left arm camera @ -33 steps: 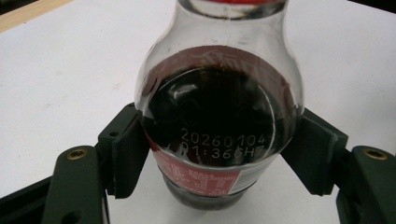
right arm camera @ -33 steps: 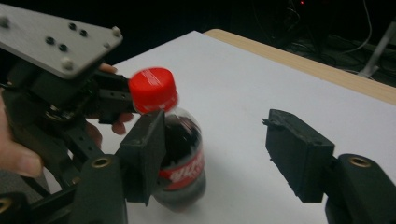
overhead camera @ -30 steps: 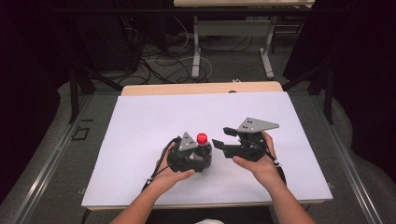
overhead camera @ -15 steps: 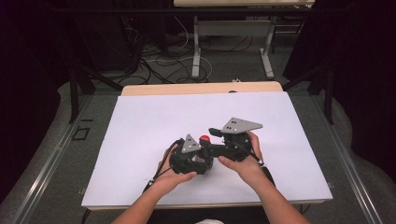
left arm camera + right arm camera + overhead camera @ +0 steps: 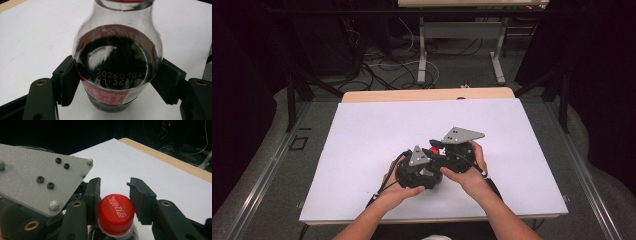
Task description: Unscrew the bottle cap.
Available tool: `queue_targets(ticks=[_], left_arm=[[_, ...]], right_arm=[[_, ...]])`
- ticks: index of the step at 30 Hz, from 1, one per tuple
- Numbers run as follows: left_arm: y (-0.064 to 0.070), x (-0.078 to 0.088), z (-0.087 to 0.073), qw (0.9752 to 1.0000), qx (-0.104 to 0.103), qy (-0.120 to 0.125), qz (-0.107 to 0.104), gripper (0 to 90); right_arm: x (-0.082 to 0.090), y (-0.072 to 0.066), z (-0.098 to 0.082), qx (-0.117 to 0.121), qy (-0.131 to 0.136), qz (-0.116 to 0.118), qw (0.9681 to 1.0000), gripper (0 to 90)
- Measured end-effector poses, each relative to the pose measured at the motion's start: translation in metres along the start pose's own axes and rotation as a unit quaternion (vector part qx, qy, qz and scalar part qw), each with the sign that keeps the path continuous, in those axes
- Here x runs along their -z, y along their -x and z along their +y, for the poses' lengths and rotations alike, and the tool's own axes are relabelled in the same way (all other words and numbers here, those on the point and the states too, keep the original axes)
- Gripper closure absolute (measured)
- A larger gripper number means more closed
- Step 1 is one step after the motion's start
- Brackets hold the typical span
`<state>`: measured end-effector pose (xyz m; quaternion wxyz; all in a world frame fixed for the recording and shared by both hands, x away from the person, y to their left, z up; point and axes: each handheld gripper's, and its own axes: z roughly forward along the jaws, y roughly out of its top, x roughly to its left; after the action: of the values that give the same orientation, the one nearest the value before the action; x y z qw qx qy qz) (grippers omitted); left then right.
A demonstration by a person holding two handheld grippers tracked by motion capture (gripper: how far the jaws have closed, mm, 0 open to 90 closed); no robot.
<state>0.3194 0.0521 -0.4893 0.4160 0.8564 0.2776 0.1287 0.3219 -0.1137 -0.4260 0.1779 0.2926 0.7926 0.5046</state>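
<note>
Bottle [image 5: 117, 65] of dark cola, red cap [image 5: 116, 213], is standing mid-table [image 5: 362, 135]. I'm watching the left gripper [image 5: 117, 85] clamping its body; the right gripper [image 5: 115, 195], jaws just closing, is pinching the cap.

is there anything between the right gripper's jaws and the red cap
Nothing visible. The right gripper has just closed its jaws on either side of the red cap, pads against its sides, while the left gripper clamps the bottle.
</note>
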Motion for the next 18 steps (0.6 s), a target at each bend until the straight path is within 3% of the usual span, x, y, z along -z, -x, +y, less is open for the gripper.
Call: queue_targets(ticks=[3,8,11,12,15,18], left_arm=[[0.001,0.0,0.0,1.0,0.001,0.0,-0.002,30.0],[0.0,0.002,0.001,0.9999,-0.009,-0.004,-0.013,30.1],[0.001,0.001,0.001,0.9999,-0.006,0.0,-0.012,30.1],[0.002,0.001,0.001,0.9999,-0.008,0.002,-0.011,30.1],[0.002,0.001,0.001,0.9998,-0.008,0.002,-0.017,30.1],[0.002,0.001,0.001,0.9997,-0.008,0.002,-0.024,30.1]], right_arm=[[0.0,0.001,0.0,0.005,0.006,0.003,1.0,61.5],[0.002,0.007,0.001,0.013,0.002,0.032,0.9994,62.1],[0.002,0.01,0.001,0.016,0.0,0.046,0.9988,62.1],[0.003,0.014,0.002,0.02,-0.006,0.062,0.9979,62.2],[0.003,0.018,0.003,0.017,-0.009,0.086,0.9961,62.2],[0.003,0.022,0.005,0.029,-0.017,0.106,0.9938,62.3]])
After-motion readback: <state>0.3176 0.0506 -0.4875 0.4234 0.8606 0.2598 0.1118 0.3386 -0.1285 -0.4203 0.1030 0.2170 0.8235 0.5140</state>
